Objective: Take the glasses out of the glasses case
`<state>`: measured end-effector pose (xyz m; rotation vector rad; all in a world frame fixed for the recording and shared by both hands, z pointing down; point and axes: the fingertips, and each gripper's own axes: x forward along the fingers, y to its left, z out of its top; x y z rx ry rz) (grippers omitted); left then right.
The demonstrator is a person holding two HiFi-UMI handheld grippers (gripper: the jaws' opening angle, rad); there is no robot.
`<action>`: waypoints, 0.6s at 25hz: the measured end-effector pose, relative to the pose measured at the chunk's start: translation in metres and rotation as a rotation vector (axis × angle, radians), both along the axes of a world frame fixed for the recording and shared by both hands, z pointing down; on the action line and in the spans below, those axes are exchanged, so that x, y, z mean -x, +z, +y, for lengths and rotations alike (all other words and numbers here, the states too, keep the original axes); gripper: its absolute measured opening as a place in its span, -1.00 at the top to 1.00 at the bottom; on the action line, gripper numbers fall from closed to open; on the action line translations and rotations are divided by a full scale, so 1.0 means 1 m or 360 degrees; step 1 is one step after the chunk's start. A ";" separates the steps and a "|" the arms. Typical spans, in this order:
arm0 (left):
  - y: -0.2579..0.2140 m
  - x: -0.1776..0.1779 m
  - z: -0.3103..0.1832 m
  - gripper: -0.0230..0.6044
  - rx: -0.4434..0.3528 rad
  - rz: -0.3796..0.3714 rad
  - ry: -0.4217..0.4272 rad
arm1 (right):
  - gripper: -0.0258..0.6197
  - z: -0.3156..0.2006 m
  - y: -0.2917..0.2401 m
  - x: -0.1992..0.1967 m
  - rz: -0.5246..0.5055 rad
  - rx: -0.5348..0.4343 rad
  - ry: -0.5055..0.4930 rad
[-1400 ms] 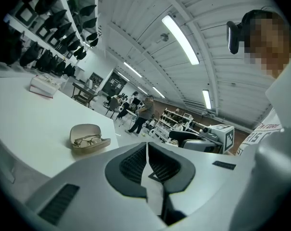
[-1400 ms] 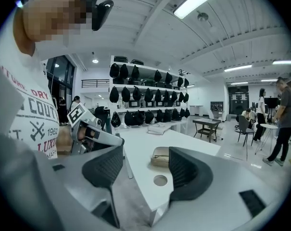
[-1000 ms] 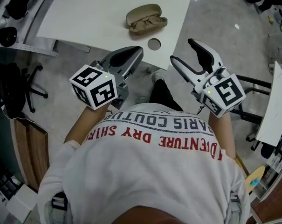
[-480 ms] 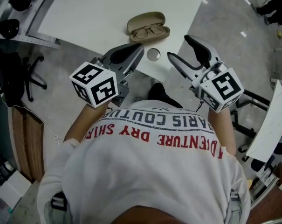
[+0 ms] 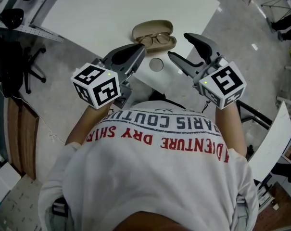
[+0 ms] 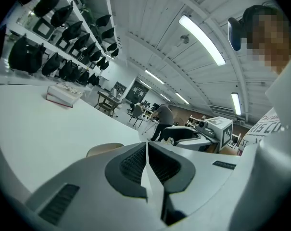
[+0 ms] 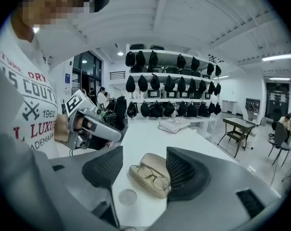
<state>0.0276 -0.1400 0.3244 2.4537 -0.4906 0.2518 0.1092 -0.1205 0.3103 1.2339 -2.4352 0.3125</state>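
Observation:
An open beige glasses case (image 5: pixel 154 34) lies near the white table's (image 5: pixel 111 13) front corner, with thin-framed glasses (image 5: pixel 158 40) resting in it. My right gripper (image 5: pixel 179 46) is open, just right of the case and short of it. In the right gripper view the case (image 7: pixel 157 166) and the glasses (image 7: pixel 147 173) show between the spread jaws of my right gripper (image 7: pixel 144 163), a little ahead of them. My left gripper (image 5: pixel 137 51) is shut and empty, near the case's left end. The left gripper view shows my left gripper (image 6: pixel 146 154) shut, with the case's lid (image 6: pixel 103 149) just beyond.
A round grommet (image 5: pixel 156 64) sits in the table near its front edge, also visible in the right gripper view as the grommet (image 7: pixel 127 197). A book (image 7: pixel 174 124) lies farther back. Shelves of black bags (image 7: pixel 169 83) stand behind. Chairs and desks surround the table.
Both grippers have come forward over the table's front edge and now stand close to the case. The left stays shut, the right stays open.

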 end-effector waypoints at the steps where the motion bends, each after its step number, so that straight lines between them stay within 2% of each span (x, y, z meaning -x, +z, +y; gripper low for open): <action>1: 0.001 0.000 -0.002 0.81 0.0004 -0.0002 -0.0017 | 0.05 -0.003 0.003 0.000 0.0011 0.0008 -0.0019; 10: 0.014 -0.005 -0.017 0.81 0.0039 -0.0052 -0.0154 | 0.05 -0.033 0.037 -0.003 0.0216 0.0057 -0.0250; 15: 0.019 -0.010 -0.021 0.81 0.0048 -0.0081 -0.0232 | 0.06 -0.041 0.061 0.004 0.0313 0.0115 -0.0450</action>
